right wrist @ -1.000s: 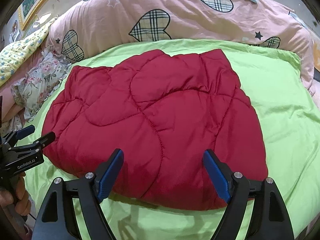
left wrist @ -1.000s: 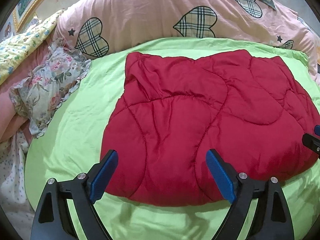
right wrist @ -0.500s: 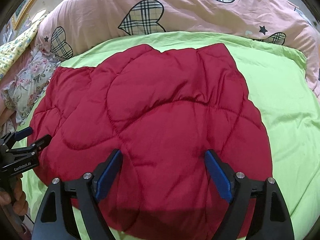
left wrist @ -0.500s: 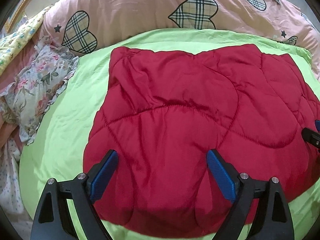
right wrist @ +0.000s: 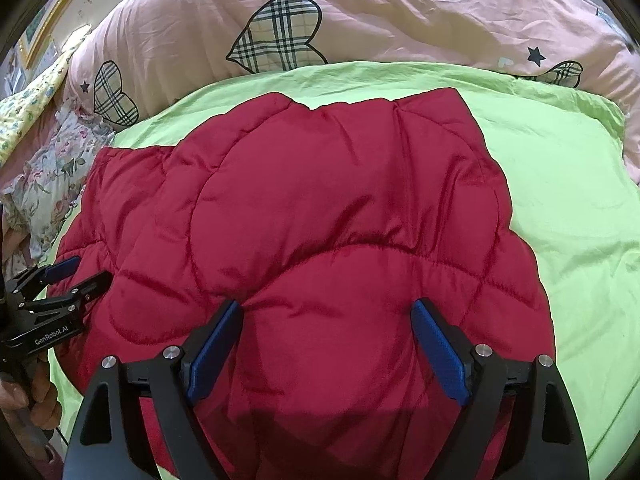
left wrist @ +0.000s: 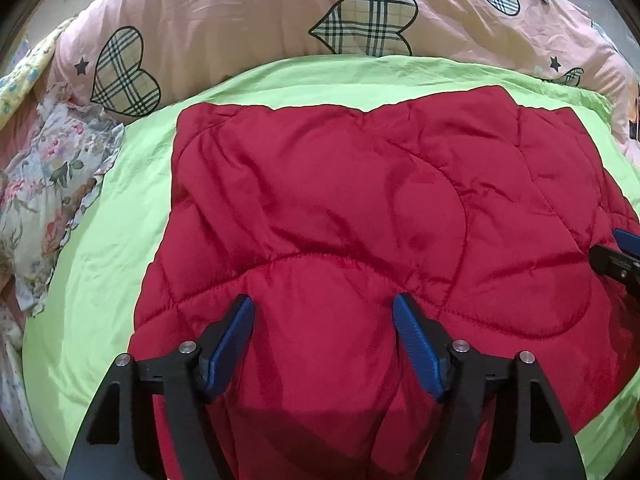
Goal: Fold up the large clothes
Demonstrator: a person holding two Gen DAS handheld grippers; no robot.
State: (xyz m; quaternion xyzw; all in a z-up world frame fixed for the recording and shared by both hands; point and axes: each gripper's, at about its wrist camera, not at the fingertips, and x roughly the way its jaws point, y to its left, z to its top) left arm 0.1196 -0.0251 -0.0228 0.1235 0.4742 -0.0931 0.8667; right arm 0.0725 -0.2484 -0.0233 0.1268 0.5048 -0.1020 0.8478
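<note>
Left wrist view and right wrist view both look down on a bed, and every place below is given against the red quilted garment (left wrist: 360,208) lying flat in the middle of it. Largest of all is the pink duvet (left wrist: 248,12) with plaid hearts, bunched up along the far side of the garment. Under the garment, and showing as a wide border on all its sides, lies the lime-green sheet (right wrist: 560,184). The garment itself is spread out with curved stitched seams across its padded surface; its near edge runs below both grippers. Well to the garment's left, past the green border, sits a crumpled floral cloth (left wrist: 44,196).

Over the near left part of the garment, the left gripper (left wrist: 324,312) points steeply down; its jaws are closing, a bulge of red fabric lies between the blue pads, and the pads do not yet pinch it. Over the near right part, the right gripper (right wrist: 326,312) stands wide apart, its blue fingertips (right wrist: 230,312) resting at the garment's surface with nothing clamped. In the right wrist view, a hand (right wrist: 36,396) holds the left gripper's handle beside the garment's left edge.
</note>
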